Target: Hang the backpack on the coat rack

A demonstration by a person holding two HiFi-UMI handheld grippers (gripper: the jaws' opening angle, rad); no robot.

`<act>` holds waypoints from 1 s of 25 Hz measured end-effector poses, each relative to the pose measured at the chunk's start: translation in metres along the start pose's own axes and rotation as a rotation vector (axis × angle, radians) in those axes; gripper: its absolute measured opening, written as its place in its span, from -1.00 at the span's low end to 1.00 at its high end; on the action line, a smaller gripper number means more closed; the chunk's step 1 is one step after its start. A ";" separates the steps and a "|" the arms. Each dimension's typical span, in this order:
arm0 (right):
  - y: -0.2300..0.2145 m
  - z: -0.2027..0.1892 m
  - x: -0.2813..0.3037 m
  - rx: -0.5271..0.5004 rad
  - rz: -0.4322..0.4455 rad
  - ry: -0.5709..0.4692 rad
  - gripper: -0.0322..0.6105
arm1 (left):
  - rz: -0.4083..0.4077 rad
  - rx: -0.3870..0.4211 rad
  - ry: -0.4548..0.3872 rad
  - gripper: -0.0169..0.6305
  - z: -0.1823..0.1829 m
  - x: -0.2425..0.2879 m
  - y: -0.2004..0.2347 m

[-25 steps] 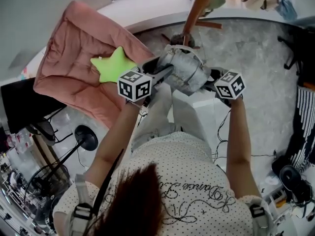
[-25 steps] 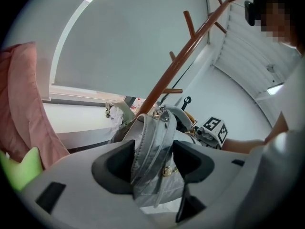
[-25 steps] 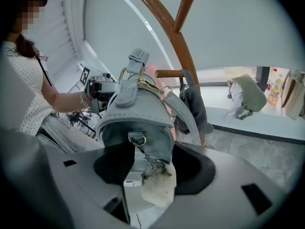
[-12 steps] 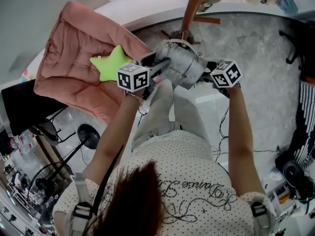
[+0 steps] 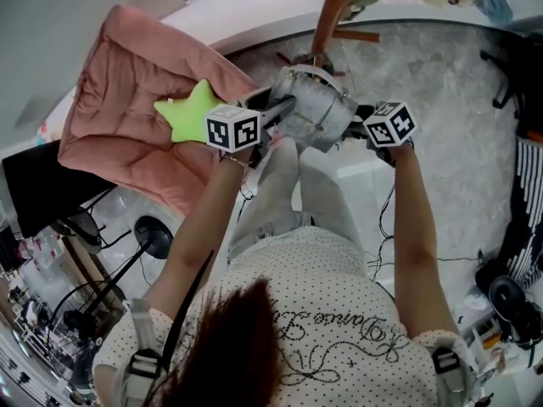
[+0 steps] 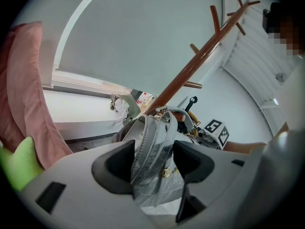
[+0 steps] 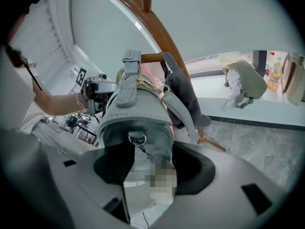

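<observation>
The grey backpack hangs in the air between both grippers, in front of the brown wooden coat rack. My left gripper is shut on its side fabric and straps. My right gripper is shut on the opposite end, near a brass ring. In the right gripper view the backpack stands upright with its top handle close to a low peg of the rack's pole. In the left gripper view the rack rises behind the bag, its upper pegs bare.
A pink cushion with a green star pillow lies to the left. The rack's feet spread on the grey marble floor. A pale bag sits on the white ledge. A black lamp and cables stand at the lower left.
Both grippers and the backpack have risen slightly and shifted toward the rack since a second ago; in the last half second they barely moved.
</observation>
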State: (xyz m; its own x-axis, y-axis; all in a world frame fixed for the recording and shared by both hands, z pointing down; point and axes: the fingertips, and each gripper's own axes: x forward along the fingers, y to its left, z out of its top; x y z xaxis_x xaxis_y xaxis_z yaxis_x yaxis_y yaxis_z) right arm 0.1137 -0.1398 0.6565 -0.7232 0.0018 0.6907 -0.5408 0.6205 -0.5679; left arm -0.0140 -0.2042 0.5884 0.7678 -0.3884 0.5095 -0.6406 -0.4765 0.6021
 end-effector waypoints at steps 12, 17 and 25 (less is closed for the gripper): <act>-0.023 0.006 -0.003 0.072 -0.042 -0.047 -0.13 | 0.017 0.000 -0.013 -0.18 0.013 0.016 0.009; -0.027 0.013 -0.005 0.090 -0.075 -0.082 -0.14 | 0.027 0.012 -0.024 -0.18 0.018 0.019 0.010; -0.051 0.036 -0.024 0.303 -0.179 -0.309 -0.65 | 0.071 0.026 -0.010 -0.21 0.008 0.027 0.015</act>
State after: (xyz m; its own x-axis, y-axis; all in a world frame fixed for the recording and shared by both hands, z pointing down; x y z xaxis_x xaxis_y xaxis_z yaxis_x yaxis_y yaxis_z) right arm 0.1427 -0.2000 0.6529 -0.6759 -0.3467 0.6504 -0.7369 0.3327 -0.5885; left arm -0.0026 -0.2278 0.6061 0.7208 -0.4296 0.5439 -0.6929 -0.4675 0.5490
